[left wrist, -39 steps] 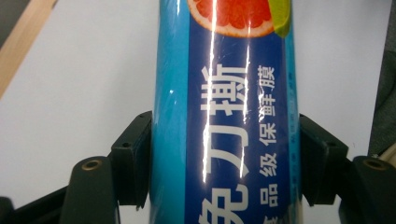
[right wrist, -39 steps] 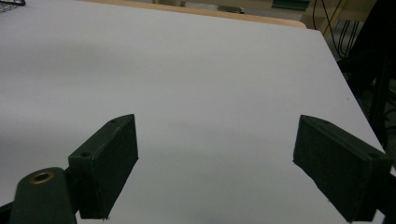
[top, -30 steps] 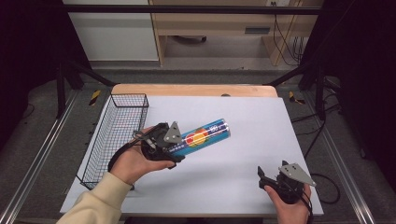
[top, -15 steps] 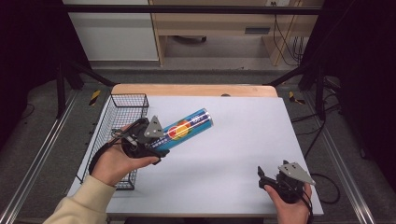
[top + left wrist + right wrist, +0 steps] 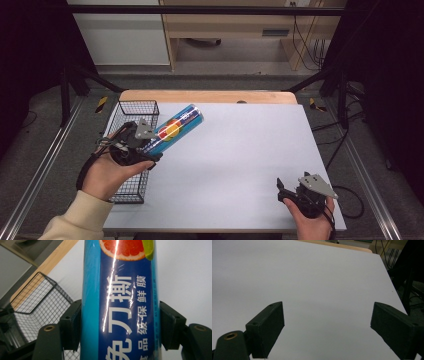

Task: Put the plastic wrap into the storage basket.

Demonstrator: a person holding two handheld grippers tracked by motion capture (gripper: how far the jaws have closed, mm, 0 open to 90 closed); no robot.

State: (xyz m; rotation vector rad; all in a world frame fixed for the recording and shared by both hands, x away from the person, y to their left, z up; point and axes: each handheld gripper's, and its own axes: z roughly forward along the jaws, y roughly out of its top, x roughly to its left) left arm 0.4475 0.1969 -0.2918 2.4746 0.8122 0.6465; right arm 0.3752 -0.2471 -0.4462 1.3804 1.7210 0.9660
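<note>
High view, we see the left gripper [image 5: 150, 146] clamped on a blue cling-film tube [image 5: 175, 129] above the wire basket [image 5: 131, 111] by the tabletop's [image 5: 240, 150] left edge, right gripper [image 5: 286, 192] jaws apart near its front right corner.

The roll [image 5: 120, 302] between my left fingers [image 5: 71, 326] wears a glossy blue plastic film that throws a bright streak of glare down its printed label. Those fingers look like matt black plastic, with brass-coloured inserts set in them; my right fingers [image 5: 268, 327] have the same dull black finish. The basket [image 5: 131, 111] at the counter's left edge is thin black wire mesh. The counter [image 5: 240, 150] is smooth, matt white, with a bare wood strip [image 5: 210, 96] along its far edge.
</note>
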